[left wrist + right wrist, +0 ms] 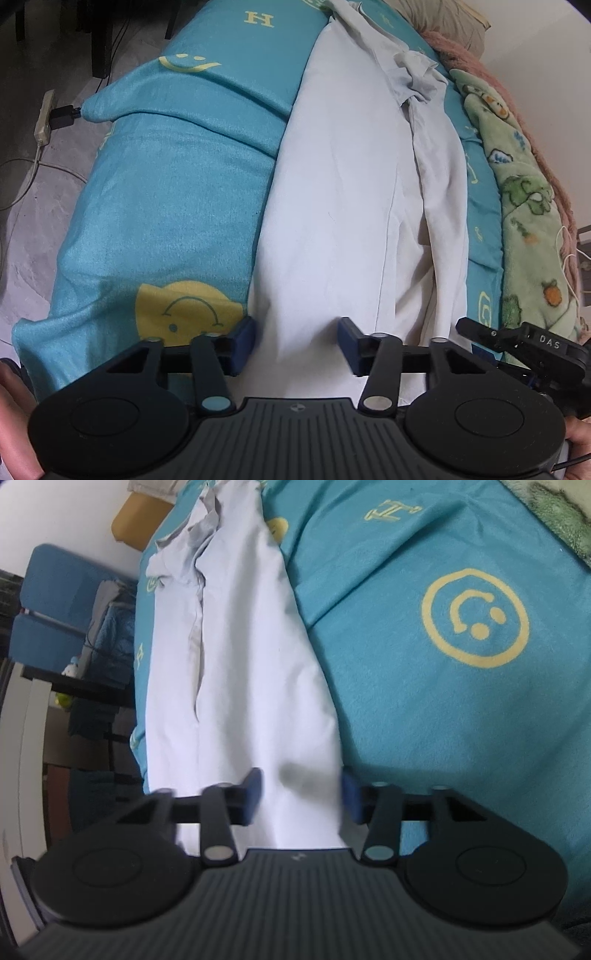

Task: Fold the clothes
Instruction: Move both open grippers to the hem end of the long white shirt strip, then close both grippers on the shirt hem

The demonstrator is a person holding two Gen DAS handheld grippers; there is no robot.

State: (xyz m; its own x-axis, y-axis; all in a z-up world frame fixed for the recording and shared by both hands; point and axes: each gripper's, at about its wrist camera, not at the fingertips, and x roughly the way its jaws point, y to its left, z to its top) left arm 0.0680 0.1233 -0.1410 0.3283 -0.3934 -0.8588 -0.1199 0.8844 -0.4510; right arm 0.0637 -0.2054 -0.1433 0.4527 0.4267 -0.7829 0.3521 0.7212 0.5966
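Note:
A white garment (351,177) lies folded into a long strip along a teal bed cover (166,206), its rumpled collar end (413,74) far from me. My left gripper (297,345) is open just above the garment's near end, blue pads on either side of the cloth's left part. In the right wrist view the same white garment (240,664) runs away from me over the teal cover (443,701). My right gripper (301,797) is open too, straddling the near right edge of the cloth. The other gripper (524,343) shows at the lower right of the left wrist view.
A green patterned blanket (517,192) and a pink one (476,62) lie along the bed's far side. A power strip (44,118) with cables sits on the grey floor at left. Blue chairs (55,602) and a dark table (81,686) stand beside the bed.

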